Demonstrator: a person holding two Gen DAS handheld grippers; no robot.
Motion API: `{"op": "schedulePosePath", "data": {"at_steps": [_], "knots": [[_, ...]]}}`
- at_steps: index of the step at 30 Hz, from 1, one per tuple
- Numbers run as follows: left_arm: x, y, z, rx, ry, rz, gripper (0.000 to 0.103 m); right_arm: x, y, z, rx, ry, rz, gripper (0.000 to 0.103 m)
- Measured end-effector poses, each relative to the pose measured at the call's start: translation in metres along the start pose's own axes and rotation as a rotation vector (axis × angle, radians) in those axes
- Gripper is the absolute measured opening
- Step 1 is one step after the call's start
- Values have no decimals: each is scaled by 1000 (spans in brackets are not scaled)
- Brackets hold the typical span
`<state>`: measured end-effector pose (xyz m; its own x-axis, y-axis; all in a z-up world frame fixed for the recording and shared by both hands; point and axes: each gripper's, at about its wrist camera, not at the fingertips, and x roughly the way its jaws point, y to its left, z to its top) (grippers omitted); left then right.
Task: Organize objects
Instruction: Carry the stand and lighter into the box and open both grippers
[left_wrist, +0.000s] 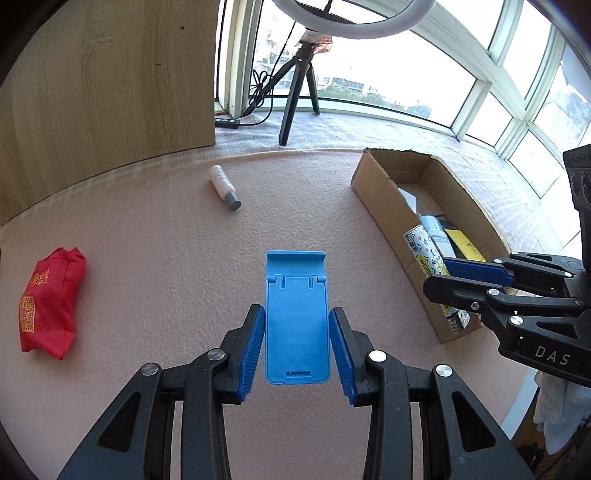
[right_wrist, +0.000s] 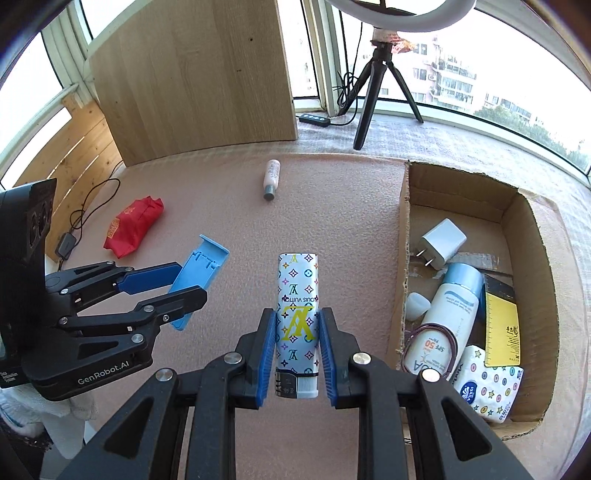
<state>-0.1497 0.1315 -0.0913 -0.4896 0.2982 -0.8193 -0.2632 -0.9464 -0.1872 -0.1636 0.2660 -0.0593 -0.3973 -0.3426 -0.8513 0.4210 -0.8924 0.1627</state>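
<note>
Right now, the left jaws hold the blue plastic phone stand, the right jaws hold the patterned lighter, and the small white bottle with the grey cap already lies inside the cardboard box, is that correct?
Not quite. The small white bottle with the grey cap lies on the pink table surface, outside the open cardboard box, as the right wrist view shows. The blue plastic phone stand and patterned lighter are held as you say.

I read "LOUIS VUITTON" on my lighter (right_wrist: 297, 314), "GenRobot.AI" on left gripper (right_wrist: 177, 291), "DAS" on right gripper (left_wrist: 452, 280), "SPF 50" on sunscreen (right_wrist: 448, 314).

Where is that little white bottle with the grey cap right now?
The white bottle lies on its side on the pink table, far from both grippers, near the wooden board, with the cardboard box off to its right.
</note>
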Motion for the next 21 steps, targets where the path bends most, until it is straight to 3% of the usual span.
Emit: {"op": "schedulePosePath", "data": {"at_steps": [9, 21], "knots": [[21, -59, 41, 63, -32, -68, 39, -24, -66, 0, 88, -38, -73, 21], [78, -128, 79, 104, 2, -137, 39, -18, -146, 19, 160, -44, -175, 21]]}}
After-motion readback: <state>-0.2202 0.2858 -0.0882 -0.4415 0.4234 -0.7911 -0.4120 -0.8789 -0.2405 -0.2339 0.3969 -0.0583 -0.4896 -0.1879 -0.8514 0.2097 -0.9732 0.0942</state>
